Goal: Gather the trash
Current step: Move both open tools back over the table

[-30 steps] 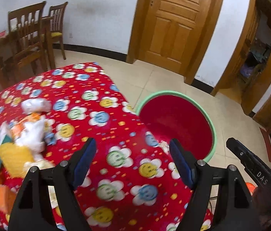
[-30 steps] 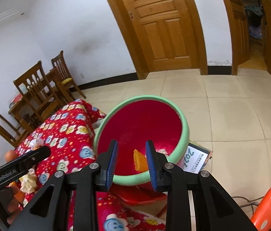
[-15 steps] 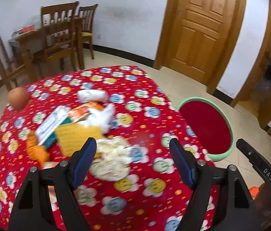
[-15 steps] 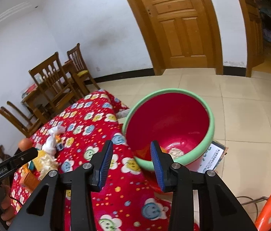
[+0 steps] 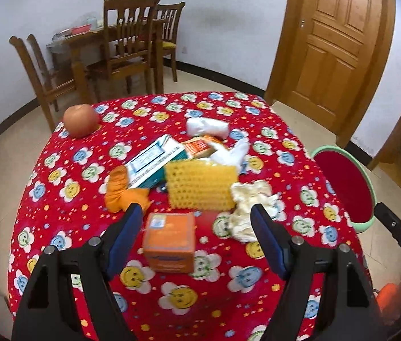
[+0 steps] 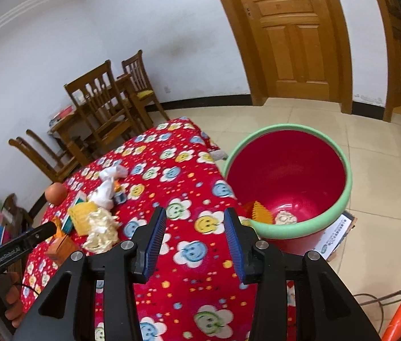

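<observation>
Beyond the opening, empty right gripper (image 6: 195,228), a green-rimmed red plastic bucket (image 6: 339,199) is seen (yellow scrap inside), the red flowered tablecloth (image 6: 172,170) spread beneath.

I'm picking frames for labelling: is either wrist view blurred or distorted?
Left wrist view: motion blur smears the yellow mesh piece and orange box; fisheye bends the door. Right wrist view: sharper, slight softness on the red bin; dark vignette at the corners.

Litter sits clustered mid-tablecloth: an orange box (image 5: 169,241) nearest, a yellow bumpy sheet (image 5: 200,186) behind it, crumpled cream paper (image 5: 250,207) to its right. A red, green-rimmed bin (image 6: 288,182) stands far right, upright, holding scraps.
</observation>
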`<state>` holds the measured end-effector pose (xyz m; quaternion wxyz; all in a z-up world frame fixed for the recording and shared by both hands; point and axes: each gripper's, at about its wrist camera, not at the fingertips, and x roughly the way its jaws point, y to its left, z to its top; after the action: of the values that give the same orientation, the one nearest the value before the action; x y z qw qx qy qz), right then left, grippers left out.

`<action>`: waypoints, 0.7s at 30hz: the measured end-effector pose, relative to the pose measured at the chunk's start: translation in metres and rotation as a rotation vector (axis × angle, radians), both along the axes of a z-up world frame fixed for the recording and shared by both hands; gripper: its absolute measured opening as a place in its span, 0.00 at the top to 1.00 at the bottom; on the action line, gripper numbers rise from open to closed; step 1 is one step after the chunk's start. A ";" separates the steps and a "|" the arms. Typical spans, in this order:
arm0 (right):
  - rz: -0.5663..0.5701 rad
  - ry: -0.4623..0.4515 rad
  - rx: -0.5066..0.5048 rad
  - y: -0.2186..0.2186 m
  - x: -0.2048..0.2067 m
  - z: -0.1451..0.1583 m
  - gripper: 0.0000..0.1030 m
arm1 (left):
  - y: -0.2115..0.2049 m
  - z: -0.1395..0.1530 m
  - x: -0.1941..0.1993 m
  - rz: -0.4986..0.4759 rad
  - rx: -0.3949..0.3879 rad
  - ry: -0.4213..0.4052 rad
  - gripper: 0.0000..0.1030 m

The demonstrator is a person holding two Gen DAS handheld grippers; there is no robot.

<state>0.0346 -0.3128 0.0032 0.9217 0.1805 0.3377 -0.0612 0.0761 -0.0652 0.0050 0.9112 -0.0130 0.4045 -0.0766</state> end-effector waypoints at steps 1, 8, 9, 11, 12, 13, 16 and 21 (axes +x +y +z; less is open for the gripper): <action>0.006 0.002 0.000 0.003 0.001 0.000 0.53 | 0.002 -0.003 0.000 0.005 0.003 0.007 0.25; 0.044 0.014 -0.007 0.022 0.008 0.000 0.50 | 0.016 -0.019 0.001 0.046 0.011 0.041 0.25; 0.049 0.017 -0.009 0.026 0.010 0.000 0.49 | 0.018 -0.021 0.002 0.051 0.010 0.047 0.25; 0.057 0.020 -0.013 0.030 0.012 0.000 0.49 | 0.021 -0.024 0.003 0.056 0.007 0.054 0.25; 0.061 0.022 -0.015 0.032 0.013 0.000 0.49 | 0.023 -0.026 0.003 0.058 0.006 0.059 0.25; 0.065 0.025 -0.016 0.034 0.014 -0.001 0.49 | 0.024 -0.027 0.004 0.060 0.004 0.065 0.25; 0.075 0.034 -0.016 0.041 0.016 -0.002 0.48 | 0.028 -0.033 0.007 0.067 -0.008 0.085 0.25; 0.094 0.049 -0.021 0.052 0.021 -0.006 0.45 | 0.031 -0.038 0.008 0.061 -0.026 0.096 0.25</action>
<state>0.0557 -0.2612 -0.0024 0.9169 0.1533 0.3675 -0.0258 0.0839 -0.0338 -0.0335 0.8923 -0.0408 0.4464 -0.0532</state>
